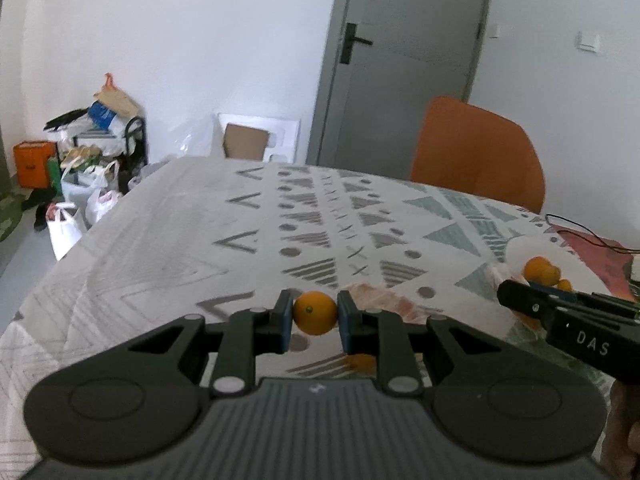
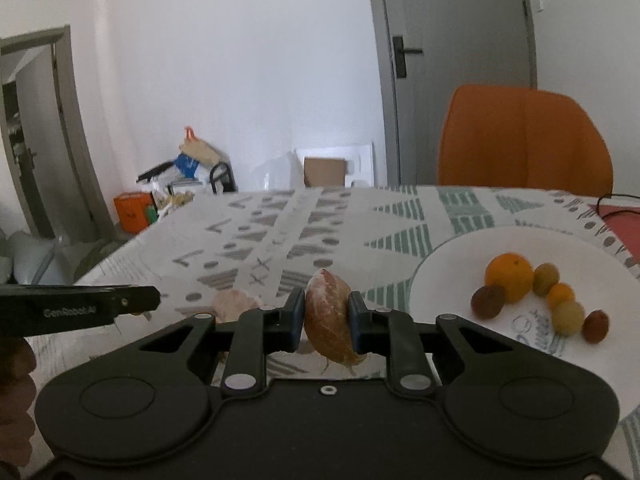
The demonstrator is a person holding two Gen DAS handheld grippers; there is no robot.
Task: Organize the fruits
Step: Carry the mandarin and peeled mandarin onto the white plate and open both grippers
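Note:
My left gripper [image 1: 315, 317] is shut on a small round orange fruit [image 1: 315, 312], held above the patterned tablecloth [image 1: 168, 240]. Between the pads of my right gripper [image 2: 325, 316] sits a peeled citrus piece [image 2: 329, 316], pale pink and brownish, gripped and lifted off the cloth. A white plate [image 2: 448, 280] to the right holds an orange [image 2: 509, 277] and several small fruits in orange, green-yellow and dark red. Another peeled piece [image 2: 234, 304] lies on the cloth to the left. The right gripper's side [image 1: 568, 320] shows in the left wrist view, the left gripper's side [image 2: 80, 307] in the right wrist view.
An orange chair [image 2: 524, 140] stands behind the table's far edge. A black cable [image 1: 580, 232] and a red patch lie at the far right of the cloth. Bags and boxes [image 1: 88, 160] are piled on the floor at the left, near a grey door [image 1: 404, 60].

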